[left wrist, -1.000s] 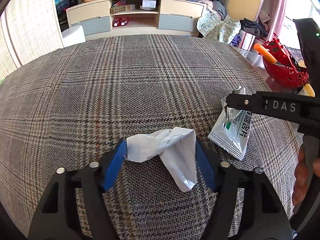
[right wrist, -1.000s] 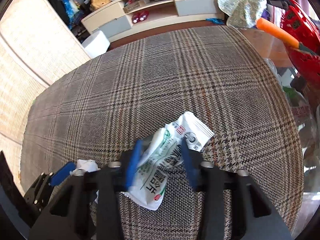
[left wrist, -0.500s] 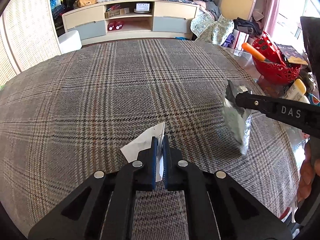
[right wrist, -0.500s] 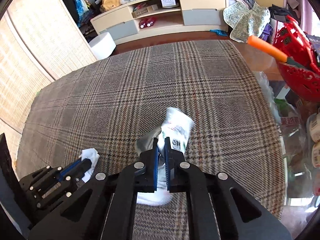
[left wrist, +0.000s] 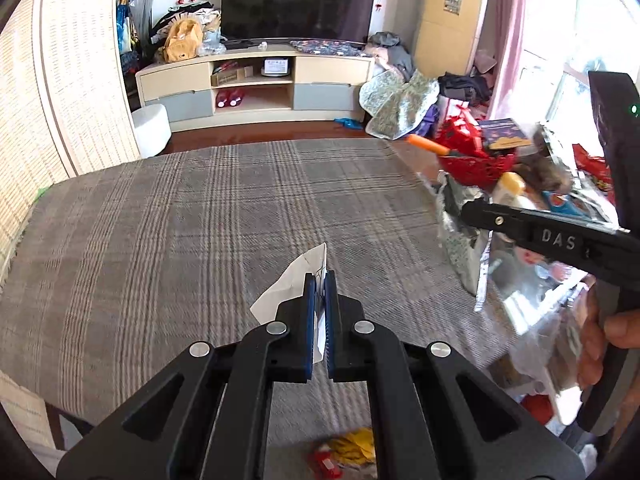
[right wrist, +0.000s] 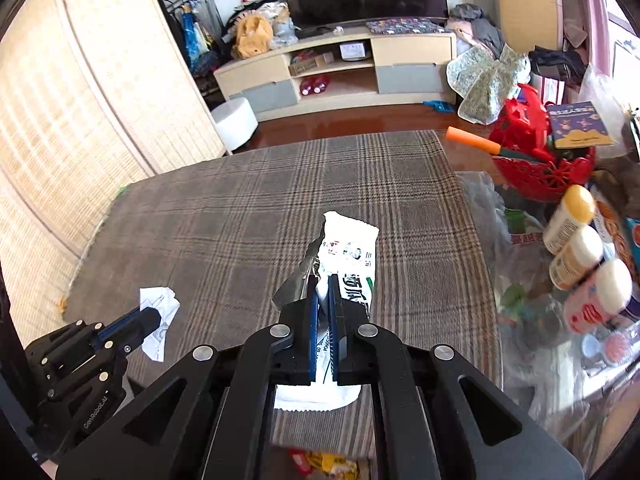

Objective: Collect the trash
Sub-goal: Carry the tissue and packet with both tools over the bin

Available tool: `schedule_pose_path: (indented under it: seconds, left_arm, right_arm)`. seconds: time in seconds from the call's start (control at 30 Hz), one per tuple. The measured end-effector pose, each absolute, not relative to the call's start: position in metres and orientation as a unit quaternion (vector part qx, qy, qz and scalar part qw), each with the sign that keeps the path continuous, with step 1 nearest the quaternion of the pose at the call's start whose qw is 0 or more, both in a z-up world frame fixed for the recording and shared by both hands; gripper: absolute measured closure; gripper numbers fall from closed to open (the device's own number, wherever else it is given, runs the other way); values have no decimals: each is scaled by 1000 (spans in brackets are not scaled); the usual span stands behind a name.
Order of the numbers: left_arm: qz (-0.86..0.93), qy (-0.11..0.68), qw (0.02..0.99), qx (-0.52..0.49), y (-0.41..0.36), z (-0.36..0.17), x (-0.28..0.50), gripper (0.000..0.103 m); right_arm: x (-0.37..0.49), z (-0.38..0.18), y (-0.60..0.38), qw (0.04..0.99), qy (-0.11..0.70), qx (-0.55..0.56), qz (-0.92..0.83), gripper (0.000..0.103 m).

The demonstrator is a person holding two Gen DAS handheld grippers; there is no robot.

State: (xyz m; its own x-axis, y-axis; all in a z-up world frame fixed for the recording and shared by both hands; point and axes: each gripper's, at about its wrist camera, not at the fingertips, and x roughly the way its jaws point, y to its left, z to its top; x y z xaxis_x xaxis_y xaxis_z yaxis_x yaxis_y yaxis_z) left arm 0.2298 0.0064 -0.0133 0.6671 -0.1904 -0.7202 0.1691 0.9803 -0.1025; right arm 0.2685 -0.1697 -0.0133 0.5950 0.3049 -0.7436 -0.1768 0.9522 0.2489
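On the left, the left hand-held gripper [left wrist: 317, 280] is clamped on a crumpled white paper scrap [left wrist: 294, 286], its blue pads [left wrist: 308, 312] pressed together with the paper sticking out ahead and to the left; from the right wrist camera the scrap hangs clear above the grey plaid cloth-covered worktop [right wrist: 240, 216]. Further right, the right hand-held gripper [right wrist: 323, 284] is clamped on a white and green printed snack wrapper [right wrist: 350, 256], which stands up between the jaws and also trails below them, off the cloth. Beyond the worktop's right edge lie a red openwork plastic basket [right wrist: 536, 176], small cream bottles [right wrist: 572, 236] and clear plastic bags, all untouched.

Both pieces of trash appear to be picked up and lifted, so the step in hand is the carry. No bin shows clearly; some yellow and red wrappers [left wrist: 344, 454] lie blurred below the near edge, possibly the collection spot. The next move probably calls for bringing both grippers over that spot and parting the jaws, keeping the light scraps from snagging on the pads.
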Motion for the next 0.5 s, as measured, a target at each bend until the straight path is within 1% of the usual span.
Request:
schedule_pose_path:
  seconds: [0.13,0.23,0.5]
  left_arm:
    - [-102,389,915,-14,-4,-4,178,100]
    - [-110,385,916,-15,-10,-7,141,100]
    - [-135,399,906,-37,-19,-48,68,100]
  right_arm:
    - [214,-3,-176,894,418,72,147,97]
    - [176,-2,-178,898,409,57,150,97]
    - [99,-25,-189,901,404,35,153,97]
